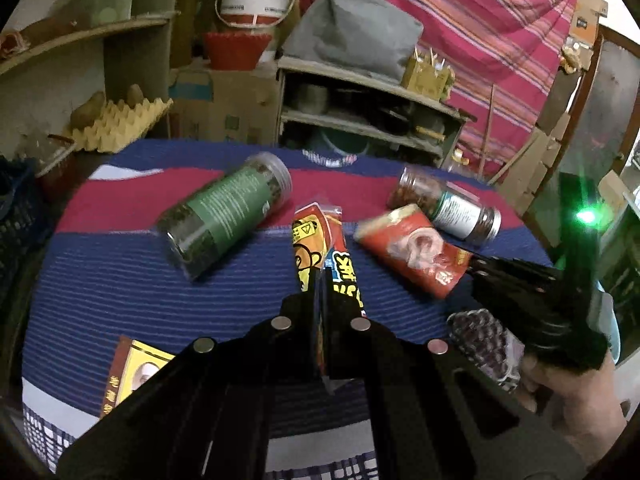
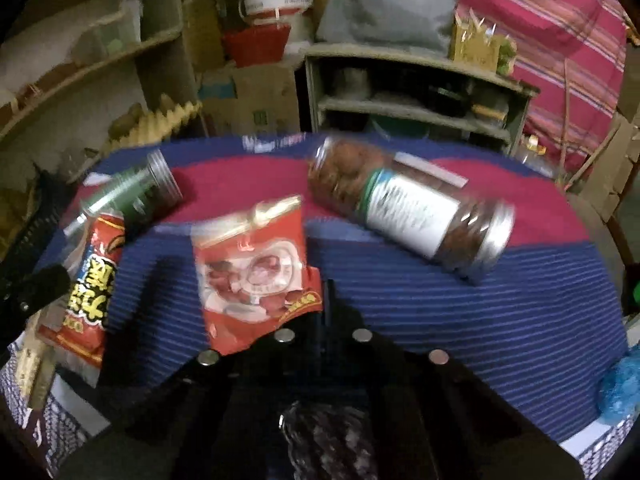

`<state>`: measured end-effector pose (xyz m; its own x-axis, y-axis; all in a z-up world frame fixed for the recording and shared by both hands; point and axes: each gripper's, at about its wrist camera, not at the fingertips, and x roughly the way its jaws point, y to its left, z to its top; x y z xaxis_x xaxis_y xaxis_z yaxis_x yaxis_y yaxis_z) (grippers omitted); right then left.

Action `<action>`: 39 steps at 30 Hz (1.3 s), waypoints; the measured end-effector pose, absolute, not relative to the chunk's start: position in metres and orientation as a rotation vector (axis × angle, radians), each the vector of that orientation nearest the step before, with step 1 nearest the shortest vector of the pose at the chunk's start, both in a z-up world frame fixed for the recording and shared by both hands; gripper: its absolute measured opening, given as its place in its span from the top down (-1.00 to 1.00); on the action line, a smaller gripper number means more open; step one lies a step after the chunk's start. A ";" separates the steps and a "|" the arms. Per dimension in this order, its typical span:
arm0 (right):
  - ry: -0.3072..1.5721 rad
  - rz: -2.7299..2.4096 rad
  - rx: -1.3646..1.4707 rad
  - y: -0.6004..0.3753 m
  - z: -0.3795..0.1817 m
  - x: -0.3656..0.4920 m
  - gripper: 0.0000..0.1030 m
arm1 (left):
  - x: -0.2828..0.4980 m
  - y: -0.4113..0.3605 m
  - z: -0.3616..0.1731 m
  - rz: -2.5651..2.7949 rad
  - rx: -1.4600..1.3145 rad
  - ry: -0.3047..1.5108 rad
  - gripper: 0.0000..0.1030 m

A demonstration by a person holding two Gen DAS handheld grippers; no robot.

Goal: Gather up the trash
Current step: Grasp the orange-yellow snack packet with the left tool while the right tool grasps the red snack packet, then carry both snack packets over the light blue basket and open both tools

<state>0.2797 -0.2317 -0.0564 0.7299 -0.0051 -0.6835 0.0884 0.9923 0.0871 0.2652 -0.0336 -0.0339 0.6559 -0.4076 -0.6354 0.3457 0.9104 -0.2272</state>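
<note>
A: Left gripper (image 1: 320, 280)?
B: Its fingers pinch the yellow-red snack wrapper (image 1: 316, 240) above the striped counter (image 1: 120, 280).
A: Right gripper (image 2: 325, 300)?
B: Fingers clamp the red snack packet's (image 2: 252, 268) corner.

Table (image 1: 120, 280): covered by a blue and red striped cloth.
Shelving (image 1: 360, 120): a low open unit is set behind the table.
Backdrop: a pink striped fabric (image 1: 480, 40) is hung at right.
Light: dim; surroundings are cluttered.
</note>
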 end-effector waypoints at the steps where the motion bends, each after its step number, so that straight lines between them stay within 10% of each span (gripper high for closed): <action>1: 0.726 -0.047 0.112 -0.234 -0.047 0.270 0.99 | 0.264 -0.033 -0.031 -0.431 -0.090 0.735 1.00; 20: 0.520 -0.154 0.200 -0.333 0.056 0.114 1.00 | 0.161 -0.065 0.024 -0.524 -0.038 0.608 1.00; 39: 0.351 -0.486 0.239 -0.479 0.094 -0.048 1.00 | 0.086 -0.253 0.079 -0.758 -0.029 0.537 1.00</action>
